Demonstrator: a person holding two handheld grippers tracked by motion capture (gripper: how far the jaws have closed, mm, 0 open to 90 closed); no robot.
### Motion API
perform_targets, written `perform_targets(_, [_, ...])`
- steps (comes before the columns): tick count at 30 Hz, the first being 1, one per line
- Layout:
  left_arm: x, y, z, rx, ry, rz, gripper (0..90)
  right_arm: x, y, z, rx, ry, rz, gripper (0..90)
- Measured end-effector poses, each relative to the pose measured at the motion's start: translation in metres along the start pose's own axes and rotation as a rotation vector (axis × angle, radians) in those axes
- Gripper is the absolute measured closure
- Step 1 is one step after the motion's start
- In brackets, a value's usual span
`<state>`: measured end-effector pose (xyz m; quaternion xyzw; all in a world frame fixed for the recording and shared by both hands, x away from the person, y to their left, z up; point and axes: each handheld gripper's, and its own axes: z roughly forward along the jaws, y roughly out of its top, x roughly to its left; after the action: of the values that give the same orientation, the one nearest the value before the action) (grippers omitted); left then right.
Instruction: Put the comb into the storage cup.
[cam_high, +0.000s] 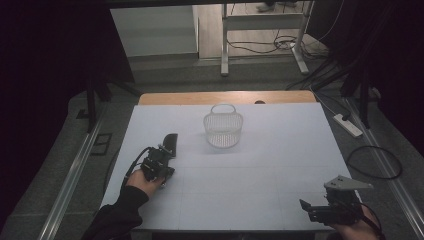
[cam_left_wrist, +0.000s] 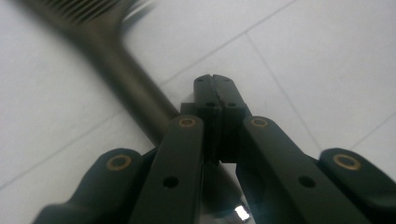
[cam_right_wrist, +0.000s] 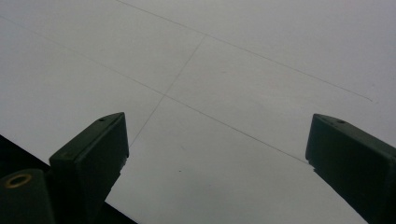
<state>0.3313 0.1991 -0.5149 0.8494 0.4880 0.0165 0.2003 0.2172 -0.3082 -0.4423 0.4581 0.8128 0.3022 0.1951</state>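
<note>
Left gripper (cam_high: 169, 147) at approx 8 o'clock on the white table (cam_high: 280, 150), pointing toward 1 o'clock, person's left hand (cam_high: 145, 181) behind it, dark sleeve (cam_high: 117, 215) entering from bottom edge. In left gripper view the left gripper's (cam_left_wrist: 215, 86) jaws are pressed together, tips meeting, no gap. A dark slotted utensil (cam_left_wrist: 126, 79), long handle w/ ribbed head at top left, blurred, runs from 11 o'clock down beneath the jaws; looks clamped low in the gripper but contact point is hidden under the linkage, so can't tell for sure what part is pinched. In high view the utensil (cam_high: 171, 141) shows as a dark blade-like shape sticking out past the gripper's front. White wire basket (cam_high: 223, 129) w/ loop handle stands upright near table centre, toward 12 o'clock, at approx 2 o'clock from the left gripper, apart from it. Right gripper (cam_high: 306, 207) at 5 o'clock corner of table, grey three-cornered plate on top, pointing left across the surface. In right gripper view the right gripper's (cam_right_wrist: 217, 154) jaws stand wide apart, bare table w/ faint grid lines between them.
</note>
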Motion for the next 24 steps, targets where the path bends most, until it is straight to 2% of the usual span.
perform_targets(9, [0.005, -0.015, -0.009, 0.012, 0.015, -0.014, 89.2, 0.0, 0.0, 0.0, 0.001, 0.0, -0.002, 6.4])
perform_targets(14, [0.01, -0.024, -0.015, 0.016, 0.024, -0.035, 89.1, 0.0, 0.0, 0.0, 0.001, -0.001, -0.003, 6.4])
perform_targets(19, [0.014, -0.029, -0.018, 0.007, 0.012, -0.063, 89.1, 0.001, 0.001, 0.001, 0.002, 0.0, -0.004, 6.4])
perform_targets(22, [0.013, -0.028, -0.021, -0.007, 0.0, -0.056, 89.1, 0.001, 0.001, 0.001, 0.002, 0.001, -0.004, 6.4])
perform_targets(24, [0.01, -0.027, -0.027, -0.033, 0.001, -0.05, 89.1, 0.001, 0.001, 0.001, 0.002, 0.001, -0.005, 6.4])
